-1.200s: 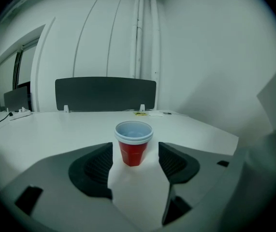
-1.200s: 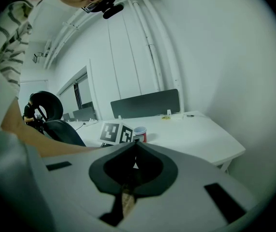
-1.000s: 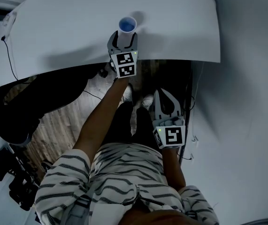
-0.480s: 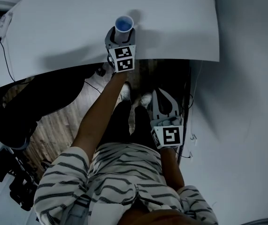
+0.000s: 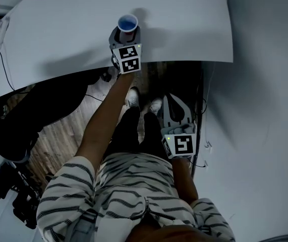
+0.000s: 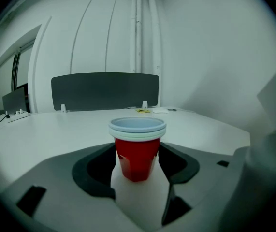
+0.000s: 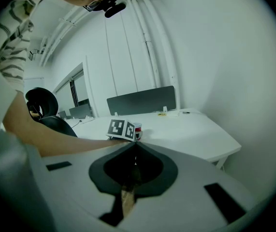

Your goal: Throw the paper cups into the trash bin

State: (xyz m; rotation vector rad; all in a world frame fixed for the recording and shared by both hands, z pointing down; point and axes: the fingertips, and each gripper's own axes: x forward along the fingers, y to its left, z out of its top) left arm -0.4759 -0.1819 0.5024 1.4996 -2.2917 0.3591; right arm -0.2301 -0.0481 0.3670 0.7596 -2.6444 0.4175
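A red paper cup (image 5: 127, 23) with a blue-white inside and a doubled white rim stands near the front edge of the white table (image 5: 58, 29). My left gripper (image 5: 125, 34) reaches over that edge and is shut on the cup. In the left gripper view the cup (image 6: 137, 153) sits between the fingertips, with the jaws against its sides. My right gripper (image 5: 174, 101) hangs low by the person's right leg, over the wooden floor, shut and empty; its tips (image 7: 135, 146) meet. I see no trash bin.
A black office chair (image 5: 17, 130) stands at the left under the table edge. Black gear (image 5: 7, 185) lies at the bottom left. A cable (image 5: 5, 54) runs over the table's left side. A dark divider panel (image 6: 104, 91) closes the table's far side. A white wall (image 5: 265, 110) is to the right.
My left gripper moved forward and left over the table edge, and the cup shifted left with it. The right gripper stayed by the leg.
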